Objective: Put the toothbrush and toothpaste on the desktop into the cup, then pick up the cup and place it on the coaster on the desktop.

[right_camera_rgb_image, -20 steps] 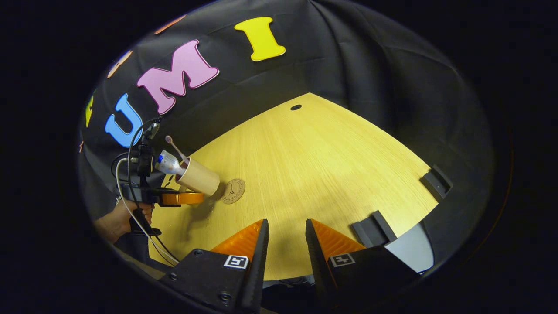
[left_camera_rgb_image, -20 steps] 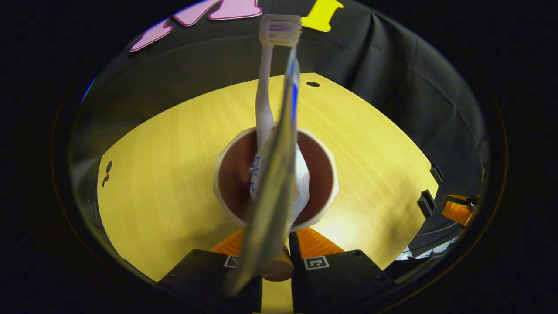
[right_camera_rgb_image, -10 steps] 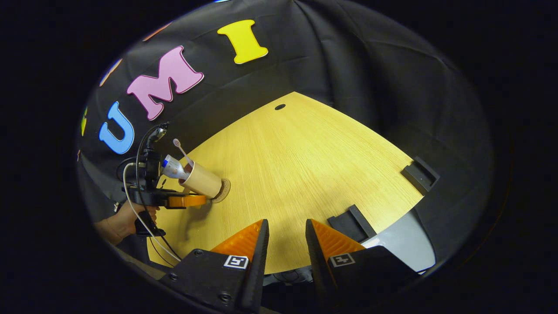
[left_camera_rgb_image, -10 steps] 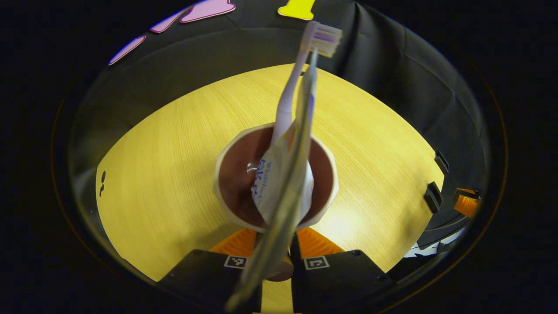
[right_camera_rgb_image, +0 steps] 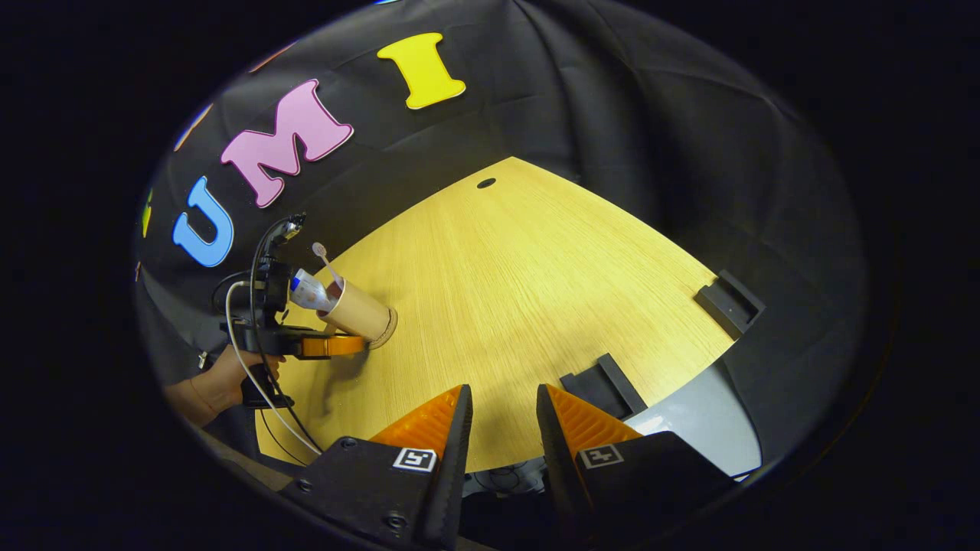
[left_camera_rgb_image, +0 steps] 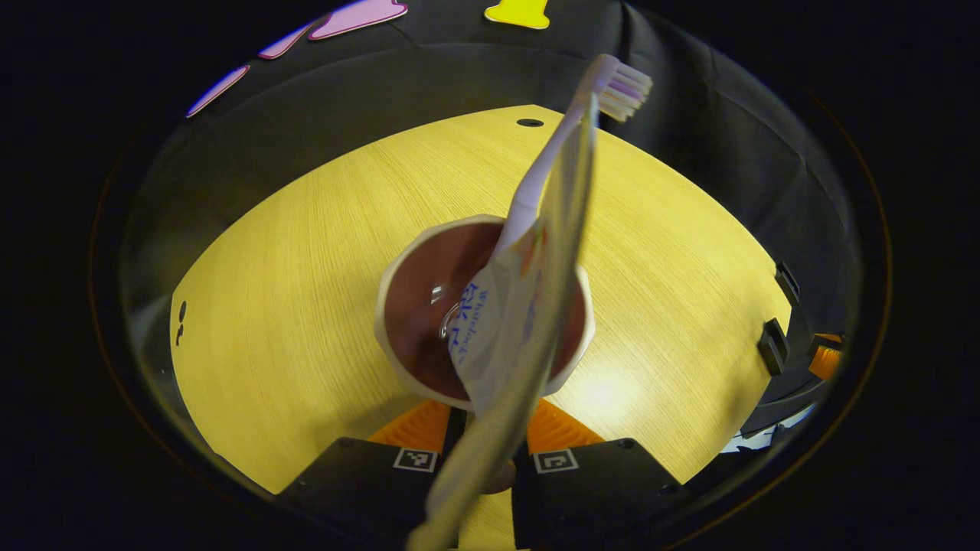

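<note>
Two things stand in the cup (left_camera_rgb_image: 413,306) that my left gripper (left_camera_rgb_image: 486,428) looks down into in the left gripper view: the toothbrush (left_camera_rgb_image: 566,138), whose handle leans up and to the right with the bristle head above the far edge of the desktop (left_camera_rgb_image: 291,260), and the toothpaste (left_camera_rgb_image: 505,321), a flattened tube that slants across the cup's mouth and runs down over my fingers (left_camera_rgb_image: 417,425). Those fingers sit just under the cup's near wall, one on each side, but the tube and rim hide the contact, so I cannot tell whether they press on it. In the right gripper view, my right gripper (right_camera_rgb_image: 501,428) hangs low over the near edge of the desktop with its two fingers close together, a narrow gap between them and nothing in it. Far off at the left, my other hand (right_camera_rgb_image: 222,379) grips the left gripper's handle from below, and the gripper points level toward the cup (right_camera_rgb_image: 356,310). That cup is tilted, its mouth toward the booth's wall (right_camera_rgb_image: 597,115), its base down at the coaster (right_camera_rgb_image: 389,327), which peeks out beside it.
</note>
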